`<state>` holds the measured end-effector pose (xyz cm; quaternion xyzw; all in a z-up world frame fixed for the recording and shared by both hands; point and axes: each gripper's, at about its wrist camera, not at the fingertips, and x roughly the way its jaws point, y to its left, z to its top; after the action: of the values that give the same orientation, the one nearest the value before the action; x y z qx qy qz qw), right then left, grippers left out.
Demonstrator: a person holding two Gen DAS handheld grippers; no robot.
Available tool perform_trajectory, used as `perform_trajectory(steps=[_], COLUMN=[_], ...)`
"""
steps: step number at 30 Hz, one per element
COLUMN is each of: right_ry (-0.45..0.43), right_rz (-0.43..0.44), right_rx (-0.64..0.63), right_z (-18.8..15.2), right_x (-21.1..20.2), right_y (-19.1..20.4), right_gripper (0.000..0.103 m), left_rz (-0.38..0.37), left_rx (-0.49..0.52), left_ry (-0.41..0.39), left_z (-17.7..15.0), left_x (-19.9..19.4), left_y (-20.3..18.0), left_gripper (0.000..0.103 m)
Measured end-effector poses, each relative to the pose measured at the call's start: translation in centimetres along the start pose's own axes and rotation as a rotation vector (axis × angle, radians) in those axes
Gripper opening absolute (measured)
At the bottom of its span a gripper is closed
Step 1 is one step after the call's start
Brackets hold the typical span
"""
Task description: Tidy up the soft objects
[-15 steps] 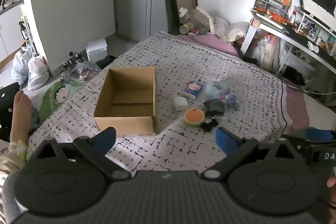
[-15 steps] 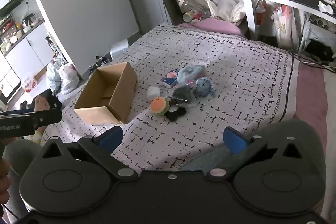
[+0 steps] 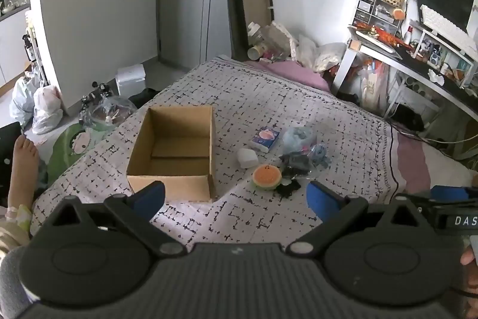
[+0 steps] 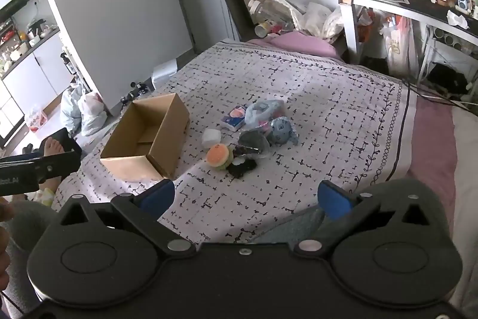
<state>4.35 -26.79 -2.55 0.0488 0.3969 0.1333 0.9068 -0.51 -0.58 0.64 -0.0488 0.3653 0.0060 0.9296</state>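
While both tools hang above the near edge of the bed (image 3: 298, 97), neither touches anything. The left hand-held gripper (image 3: 236, 199) has its blue fingers (image 3: 149, 196) spread wide with nothing between them; the right hand-held gripper (image 4: 245, 199) is likewise spread wide and carries nothing.

Bed: covered by a pale quilt with a dark broken-line pattern. A pink sheet shows at the far end and along the 3 o'clock side.

Cardboard box (image 3: 173, 151): open-topped, upright on the quilt, with only its bare cardboard floor showing. In the left wrist view it lies at 11 o'clock from the left hand-held gripper.

Soft objects: clustered on the quilt at 3 o'clock of the cardboard box, apart from it. In the left wrist view the group lies at 1 o'clock from the left hand-held gripper. It comprises:
- an orange and green round plush (image 3: 266, 177), nearest the grippers;
- a small white soft block (image 3: 247, 158), just beyond the plush at its 11 o'clock;
- a blue tissue packet (image 3: 265, 138), at 12 o'clock of the plush;
- a pale blue bag (image 3: 298, 136), just beside the packet at its 3 o'clock;
- a blue plush toy (image 3: 319, 154), at 5 o'clock of the bag;
- a dark item (image 3: 288, 189) touching the round plush; its kind cannot be told.

A bare foot (image 3: 22, 157) shows at 9 o'clock in the left wrist view.
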Motion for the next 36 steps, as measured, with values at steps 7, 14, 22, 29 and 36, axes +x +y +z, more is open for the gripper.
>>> perform_trajectory(steps=[7,14,22,29,36], right_ry=[-0.002,0.001,0.0,0.004,0.001], right_rz=[-0.003,-0.002,-0.007,-0.009,-0.007], right_rx=[-0.002,0.001,0.001,0.006,0.009], right_z=[0.01,-0.01,0.19,0.24,0.2], right_x=[0.27,0.25,0.16,0.22,0.22], right_y=[0.02,0.02,-0.21,-0.45,-0.55], right_gripper=[0.103,0.103,0.103,0.103,0.103], left_rz=[-0.009,-0.014,-0.018,-0.013,-0.021], left_rx=[-0.013,-0.007,0.001,0.009,0.011], left_ry=[-0.011,-0.017,-0.015,-0.017,-0.014], left_z=[-0.12,0.07,0.17,0.27,0.41], left_x=[-0.01,-0.34,-0.46,-0.62,-0.72], left_y=[-0.08,0.19,0.1,-0.27,-0.5], left_gripper=[0.1,0.1,0.1,0.1,0.1])
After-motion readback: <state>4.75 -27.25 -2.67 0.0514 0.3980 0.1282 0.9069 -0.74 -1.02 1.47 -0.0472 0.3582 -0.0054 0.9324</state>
